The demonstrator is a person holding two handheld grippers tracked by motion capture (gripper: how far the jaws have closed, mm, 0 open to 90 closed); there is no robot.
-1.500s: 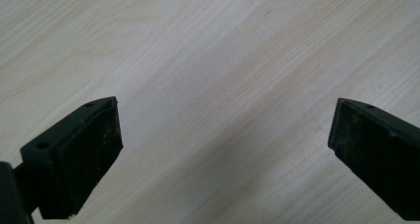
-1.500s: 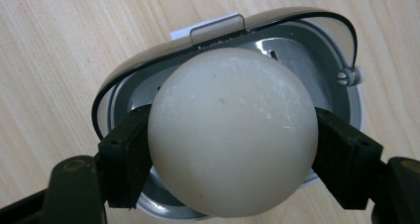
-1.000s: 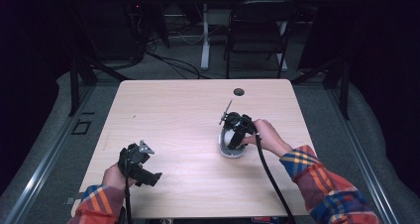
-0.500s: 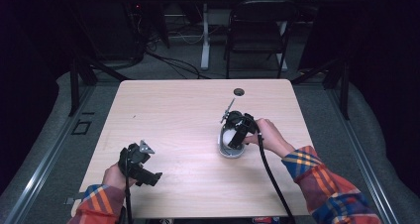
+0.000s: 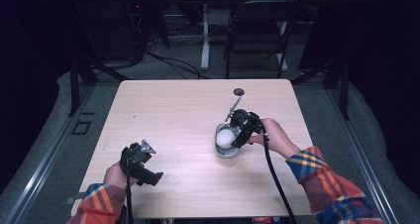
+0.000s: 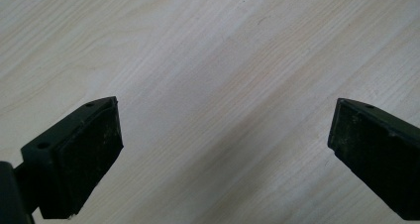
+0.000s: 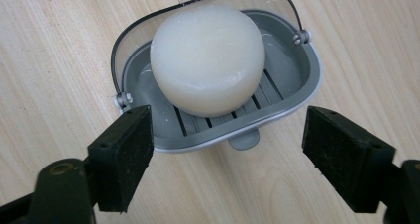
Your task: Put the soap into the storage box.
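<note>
Seen from above, a pale wood-grain table (image 5: 168, 135) carries a small grey plastic soap dish (image 7: 292, 92) with a clear hinged lid (image 7: 277, 6) tipped open, sitting toward four o'clock of the tabletop's middle. Inside the dish, a round, off-white bar of soap (image 7: 207, 59) rests on the slatted floor, and no brand, label or lettering can be read on soap, dish or lid. The right gripper (image 7: 228, 154) hovers just at the dish's near rim, its black jaws having just been opening; they stand spread to either side with nothing between the pads, clear of the dish. The left gripper (image 6: 225, 149), held at about seven o'clock on the table and well apart from the dish, has its jaws spread wide over bare wood. A small dark round disc (image 5: 238, 91) lies near the far edge at one o'clock.
</note>
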